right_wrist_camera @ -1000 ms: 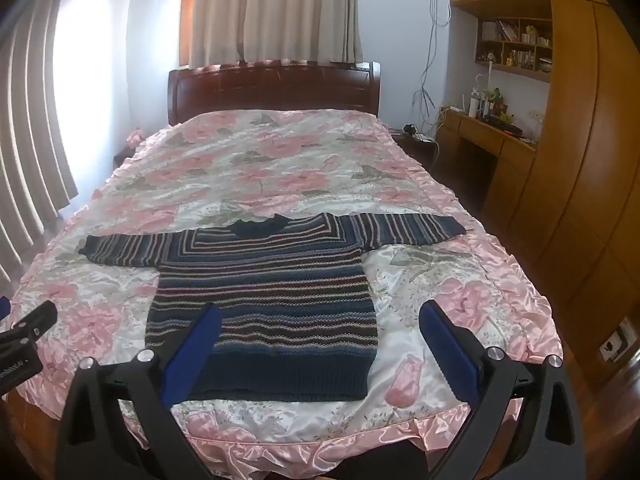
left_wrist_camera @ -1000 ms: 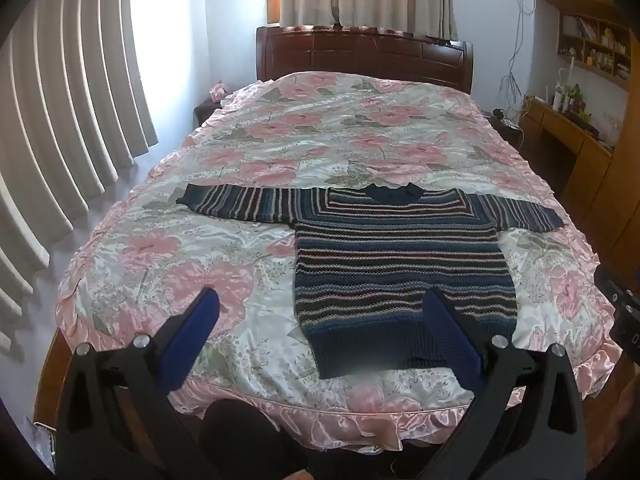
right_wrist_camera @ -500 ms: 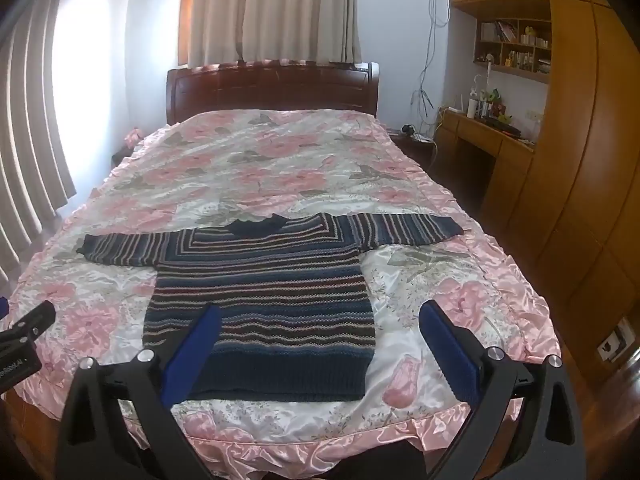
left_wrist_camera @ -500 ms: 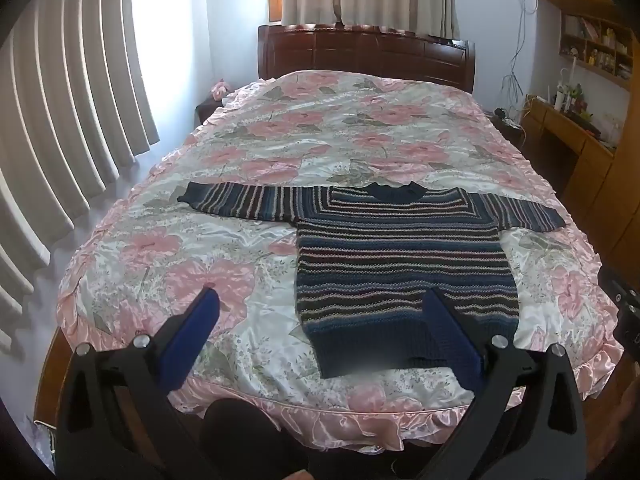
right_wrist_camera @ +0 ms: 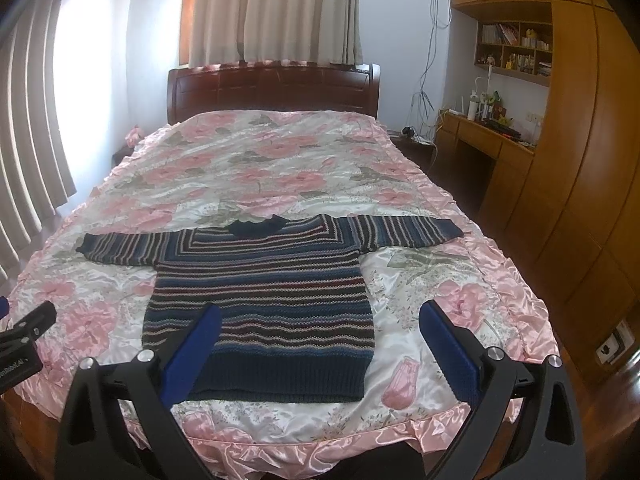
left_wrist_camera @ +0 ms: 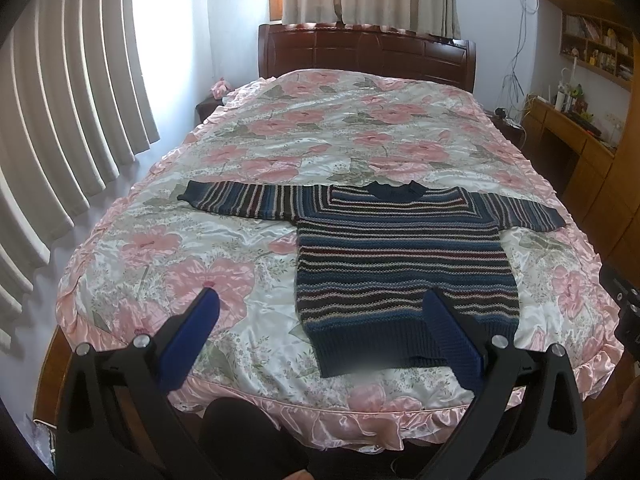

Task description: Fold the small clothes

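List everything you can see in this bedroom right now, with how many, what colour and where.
striped sweater: one, dark blue with pale and red stripes, spread flat near the foot of the bed, sleeves out.
bedspread: one, pink floral satin, covering the bed.
headboard: one, dark red-brown wood, far end of the bed.
curtains: beige, behind the headboard; more along the window wall.
desk: one, light wood, far right wall.
wall shelves: light wood, above the desk, holding small items.
left gripper: one, black with blue pads, open, above the foot of the bed.
right gripper: one, black with blue pads, open, above the sweater's hem.
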Tool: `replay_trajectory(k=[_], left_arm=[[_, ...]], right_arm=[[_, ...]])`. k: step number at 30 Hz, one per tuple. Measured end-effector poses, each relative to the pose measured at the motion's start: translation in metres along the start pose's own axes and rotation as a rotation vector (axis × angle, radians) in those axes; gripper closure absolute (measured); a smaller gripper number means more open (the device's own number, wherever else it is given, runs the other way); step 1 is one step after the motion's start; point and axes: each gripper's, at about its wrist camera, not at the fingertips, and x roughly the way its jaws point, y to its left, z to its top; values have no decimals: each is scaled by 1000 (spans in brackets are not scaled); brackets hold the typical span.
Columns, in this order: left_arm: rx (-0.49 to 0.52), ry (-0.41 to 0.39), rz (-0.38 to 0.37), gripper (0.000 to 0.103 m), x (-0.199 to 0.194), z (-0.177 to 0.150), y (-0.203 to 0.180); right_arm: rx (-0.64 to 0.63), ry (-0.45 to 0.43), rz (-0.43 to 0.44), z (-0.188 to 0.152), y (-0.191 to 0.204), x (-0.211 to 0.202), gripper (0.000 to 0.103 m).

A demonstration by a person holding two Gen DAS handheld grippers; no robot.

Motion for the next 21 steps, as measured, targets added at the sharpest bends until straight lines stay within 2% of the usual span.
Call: replay_trajectory(k=[21], left_arm=[[-1,1,-2,3,4,-5,6]], right_arm=[[-2,-7,-6,3,-1,0,4]])
